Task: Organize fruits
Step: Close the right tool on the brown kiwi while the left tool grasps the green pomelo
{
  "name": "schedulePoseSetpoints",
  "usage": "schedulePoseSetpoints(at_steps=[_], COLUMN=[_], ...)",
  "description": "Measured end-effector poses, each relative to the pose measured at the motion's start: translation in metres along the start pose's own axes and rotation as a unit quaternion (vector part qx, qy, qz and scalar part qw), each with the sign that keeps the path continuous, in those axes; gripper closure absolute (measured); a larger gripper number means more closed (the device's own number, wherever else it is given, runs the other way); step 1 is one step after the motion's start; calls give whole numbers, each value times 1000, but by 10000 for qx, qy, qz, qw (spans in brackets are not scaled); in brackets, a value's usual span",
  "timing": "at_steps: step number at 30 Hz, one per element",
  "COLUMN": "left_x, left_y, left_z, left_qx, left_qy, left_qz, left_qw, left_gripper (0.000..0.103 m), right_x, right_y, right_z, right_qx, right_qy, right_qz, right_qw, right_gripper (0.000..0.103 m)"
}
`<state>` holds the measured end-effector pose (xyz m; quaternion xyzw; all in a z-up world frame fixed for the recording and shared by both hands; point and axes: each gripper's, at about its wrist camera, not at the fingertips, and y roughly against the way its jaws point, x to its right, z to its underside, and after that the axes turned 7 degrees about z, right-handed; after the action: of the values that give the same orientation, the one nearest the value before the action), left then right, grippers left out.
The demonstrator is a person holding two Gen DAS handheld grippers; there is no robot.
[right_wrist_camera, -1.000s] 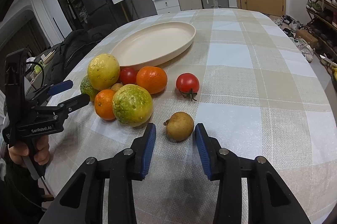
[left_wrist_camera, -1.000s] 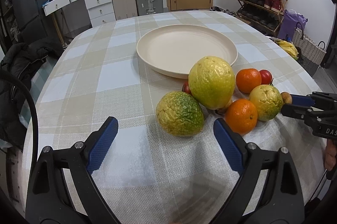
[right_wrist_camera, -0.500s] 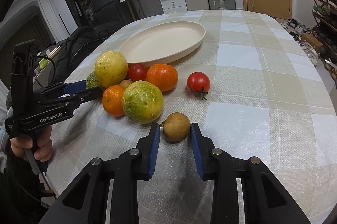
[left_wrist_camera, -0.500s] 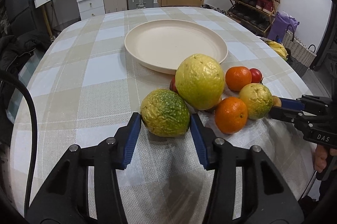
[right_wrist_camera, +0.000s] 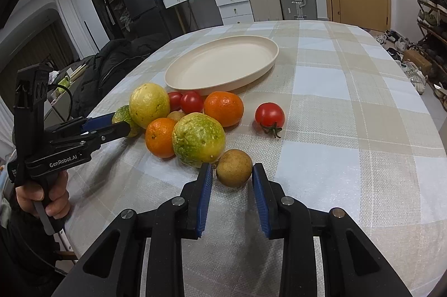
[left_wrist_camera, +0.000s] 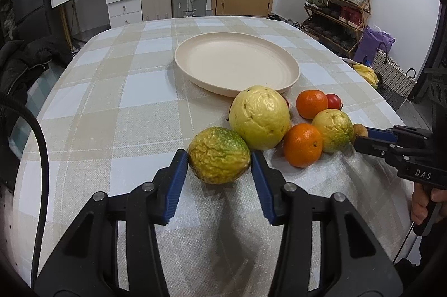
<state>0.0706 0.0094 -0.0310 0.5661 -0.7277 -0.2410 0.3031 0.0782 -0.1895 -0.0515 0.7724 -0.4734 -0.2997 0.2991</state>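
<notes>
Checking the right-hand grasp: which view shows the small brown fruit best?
Right wrist view: the small brown fruit sits whole between the right gripper pads. The left wrist view shows only a sliver behind the yellow-green fruit.

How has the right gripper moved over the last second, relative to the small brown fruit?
Yes. The right gripper has moved forward and narrowed: its jaws now flank the small brown fruit, which lay ahead of them before. Contact is unclear.

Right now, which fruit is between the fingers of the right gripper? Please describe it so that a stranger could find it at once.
Start at the cream plate on the checked tablecloth; the fruit pile lies just in front of it. At the pile's near edge, between the right gripper fingers, sits a small brown fruit. It is dull, smooth and brown, smaller than the green-yellow fruit beside it.
</notes>
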Motion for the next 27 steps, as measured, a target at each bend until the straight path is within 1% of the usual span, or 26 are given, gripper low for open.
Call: schedulePoseSetpoints(at_steps=[8, 16, 21, 27], left_x=[-1, 3, 6, 9], left_y=[11, 26, 31, 45], left_z=[8, 13, 16, 13], left_qx=[39, 257, 302, 540], left_qy=[-9, -5, -53, -87], left_qz=[73, 126, 164, 240], left_qw=[10000, 9996, 9994, 9982], left_gripper=[60, 61, 61, 62], right_x=[-1, 0, -1, -1], right_y=[3, 9, 13, 20], right_z=[1, 0, 0, -2], right_qx=[30, 171, 266, 421], right_qy=[4, -10, -6, -19], right_qz=[-23, -37, -62, -100], right_qw=[10000, 9998, 9996, 9991], right_gripper=[73, 73, 73, 73])
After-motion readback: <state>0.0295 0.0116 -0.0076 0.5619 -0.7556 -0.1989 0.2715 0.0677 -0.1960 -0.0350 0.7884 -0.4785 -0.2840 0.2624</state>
